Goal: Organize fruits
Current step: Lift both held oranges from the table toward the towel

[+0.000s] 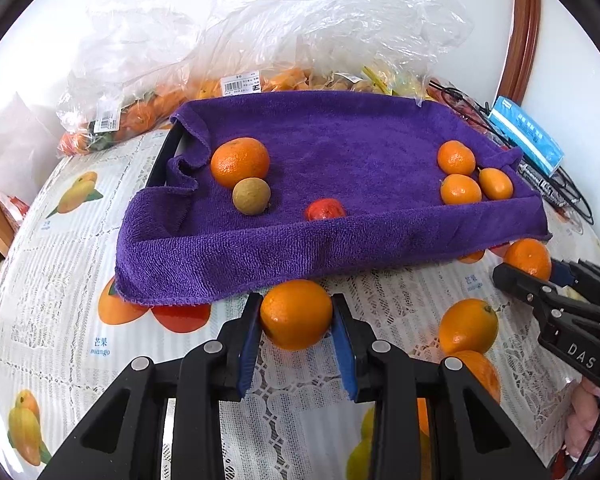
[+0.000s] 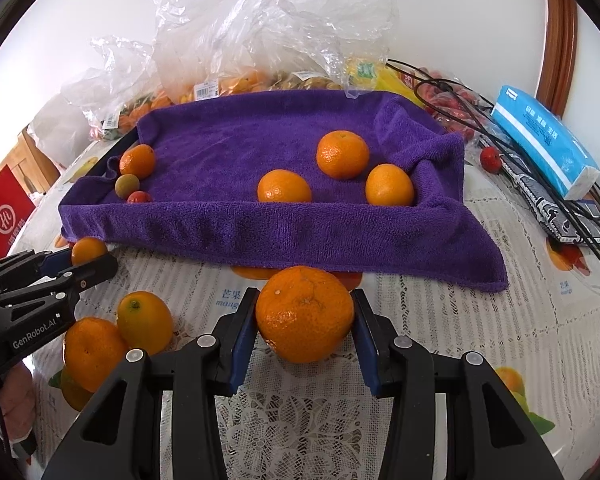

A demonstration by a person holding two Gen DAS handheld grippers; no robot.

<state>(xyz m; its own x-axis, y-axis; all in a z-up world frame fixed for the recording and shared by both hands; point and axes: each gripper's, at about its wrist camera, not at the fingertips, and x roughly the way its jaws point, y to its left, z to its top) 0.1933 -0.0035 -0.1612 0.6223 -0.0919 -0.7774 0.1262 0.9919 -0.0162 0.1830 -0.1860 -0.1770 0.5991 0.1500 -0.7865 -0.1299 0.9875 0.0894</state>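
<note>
Two grippers, each closed on one fruit, both held just short of the near rim of the purple-towel tray [image 1: 236,252].

Left gripper [image 1: 296,316]: blue pads pressed on either side of a smooth orange [image 1: 296,314], just at the towel's hanging near edge. Grip is across the fruit's widest part, likely so a round, slick skin won't squirt out.

Right gripper [image 2: 305,316]: jaws clamped on a larger, dimpled mandarin [image 2: 305,312], same position off the tray's near rim, toward its right end.

Tray contents: at the left end, an orange, a brownish longan-like fruit [image 1: 251,196] and a small red fruit [image 1: 325,209]; at the right end, three small orange fruits [image 1: 460,189] bunched in the corner. Reads as sorting by kind or size; the towel presumably stops rolling.

On the table's near side between the grippers, two loose oranges [image 2: 144,322] touching, not yet collected. Bagged fruit [image 1: 112,120] lies behind the tray's far edge.
</note>
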